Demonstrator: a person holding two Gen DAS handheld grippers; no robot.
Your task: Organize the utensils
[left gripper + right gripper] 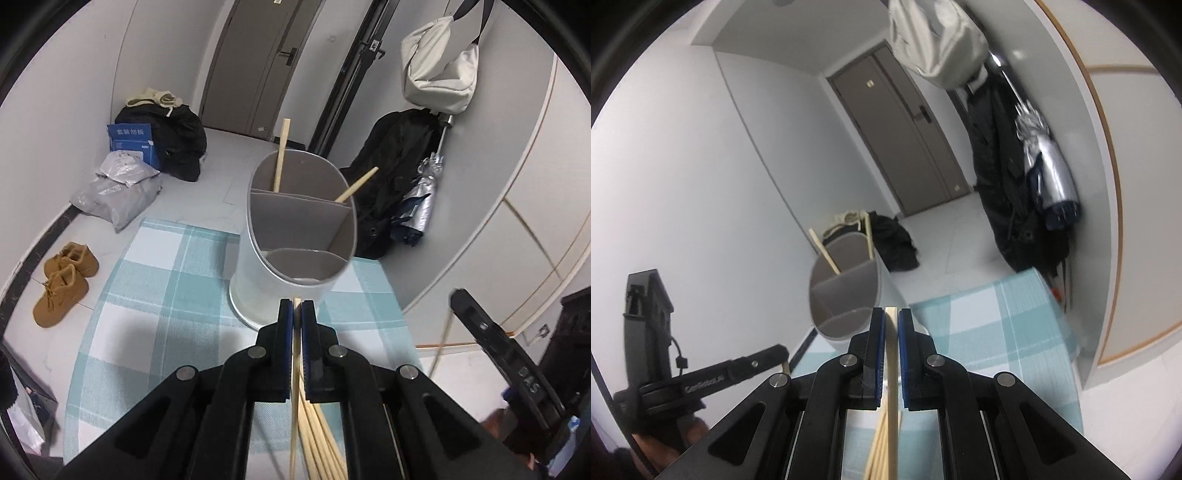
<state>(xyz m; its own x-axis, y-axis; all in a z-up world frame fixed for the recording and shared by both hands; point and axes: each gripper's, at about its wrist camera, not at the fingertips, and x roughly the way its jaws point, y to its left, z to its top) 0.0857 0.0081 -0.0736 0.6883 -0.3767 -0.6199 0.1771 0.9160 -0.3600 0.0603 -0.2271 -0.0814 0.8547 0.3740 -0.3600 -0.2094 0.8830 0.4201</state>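
- Pinching one chopstick in the left gripper, jaws pressed onto it; right gripper likewise clamps its own chopstick.
- Utensil holder stands at the far edge of the checked mat; two chopsticks already lean in its back compartments.
- Spare chopsticks lie loose on the mat's near edge.
- Risk: stick tips catching the rim or dividers, tipping the holder, since both grippers crowd it.
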